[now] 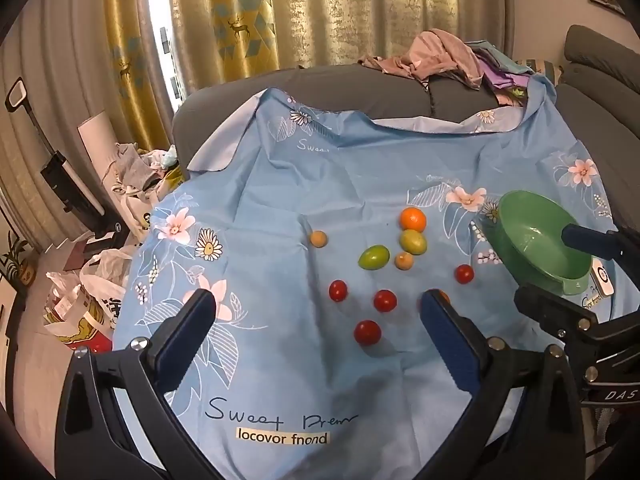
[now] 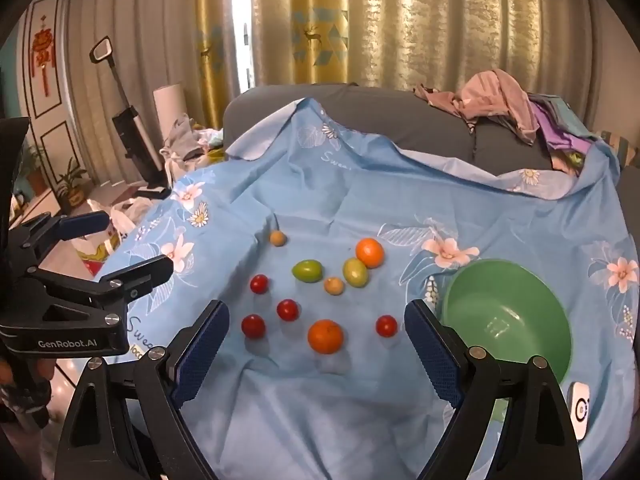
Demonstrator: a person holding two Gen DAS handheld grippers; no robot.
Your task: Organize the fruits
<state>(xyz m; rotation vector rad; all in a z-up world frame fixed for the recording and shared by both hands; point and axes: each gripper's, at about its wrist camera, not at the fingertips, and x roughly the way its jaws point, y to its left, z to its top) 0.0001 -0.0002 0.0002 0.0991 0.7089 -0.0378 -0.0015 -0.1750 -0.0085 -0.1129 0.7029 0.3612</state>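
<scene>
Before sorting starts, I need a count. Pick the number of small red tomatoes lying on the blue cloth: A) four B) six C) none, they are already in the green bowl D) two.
A: the right wrist view shows four red tomatoes loose on the blue cloth, and the green bowl beside them holds no fruit.

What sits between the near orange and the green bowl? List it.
One red cherry tomato lies between the near orange and the green bowl; otherwise only blue floral cloth. The right wrist view shows it.
</scene>
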